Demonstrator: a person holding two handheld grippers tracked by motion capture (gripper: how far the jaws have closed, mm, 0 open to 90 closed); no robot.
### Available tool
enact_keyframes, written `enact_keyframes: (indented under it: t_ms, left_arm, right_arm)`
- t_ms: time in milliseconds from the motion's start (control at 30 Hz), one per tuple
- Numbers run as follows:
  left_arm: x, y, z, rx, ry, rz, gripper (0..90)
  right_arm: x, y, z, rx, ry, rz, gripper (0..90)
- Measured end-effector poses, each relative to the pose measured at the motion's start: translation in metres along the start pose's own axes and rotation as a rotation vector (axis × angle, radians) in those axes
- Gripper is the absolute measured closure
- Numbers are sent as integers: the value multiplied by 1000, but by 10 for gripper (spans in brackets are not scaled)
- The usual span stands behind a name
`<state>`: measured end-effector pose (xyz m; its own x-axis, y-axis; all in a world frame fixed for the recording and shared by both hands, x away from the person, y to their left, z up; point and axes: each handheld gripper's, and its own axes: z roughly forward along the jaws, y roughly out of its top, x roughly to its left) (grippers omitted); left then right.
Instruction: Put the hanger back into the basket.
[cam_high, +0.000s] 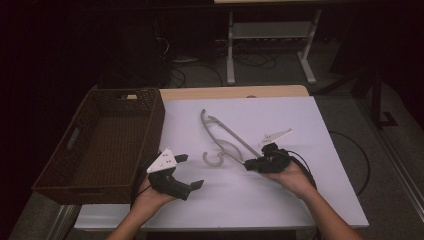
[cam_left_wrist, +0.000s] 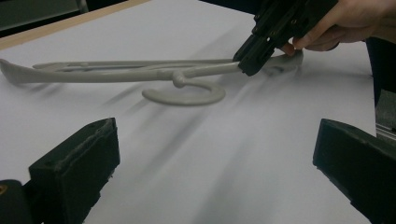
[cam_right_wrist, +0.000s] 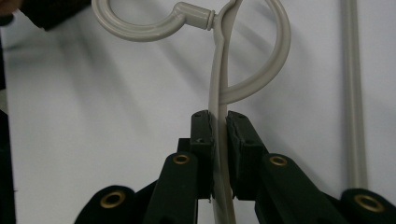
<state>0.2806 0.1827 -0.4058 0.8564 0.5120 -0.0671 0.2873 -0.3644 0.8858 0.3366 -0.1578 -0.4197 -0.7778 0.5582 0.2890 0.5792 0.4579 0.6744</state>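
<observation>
1. On the white table top, the grey plastic hanger lies nearly flat, its hook resting on the sheet and pointing toward the person.
2. The right gripper has its two black jaws clamped on one arm of the hanger, close to the neck, so the pinched end rides a little off the surface while the far tip stays down. Gripping near the neck probably keeps the long frame from swinging.
3. The left gripper hovers beside the hanger with its jaws spread wide and nothing between them; it looks ready to take the hook or steady the frame.
4. The brown woven basket stands at the table's left edge, just beside the left hand, with nothing visible inside it, which makes it the likely place for the hanger.
</observation>
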Motion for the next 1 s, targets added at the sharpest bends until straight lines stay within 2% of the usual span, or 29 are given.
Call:
enact_keyframes:
  t_ms: [67,333,667,833,900,967,1000]
  left_arm:
    - [0,1,4,5,1,-1,2]
    - [4,3,22,24,1,12,5]
    - [19,11,34,34,60,45,6]
    - [24,16,40,61,95,104,14]
    - [27,20,43,61,110,122,71]
    - [29,23,47,66,119,136,78]
    - [30,25,49,79,131,160,99]
  right_arm:
    - [-4,1,-3,-22,37,13,811]
    - [-5,4,-11,-52,73,27,812]
    - [-9,6,-23,-64,109,37,813]
    - [-11,7,-27,-69,136,19,813]
    - [-12,7,-29,-60,148,21,813]
    - [-14,7,-29,-64,158,22,813]
    - [-15,7,-30,-63,159,25,813]
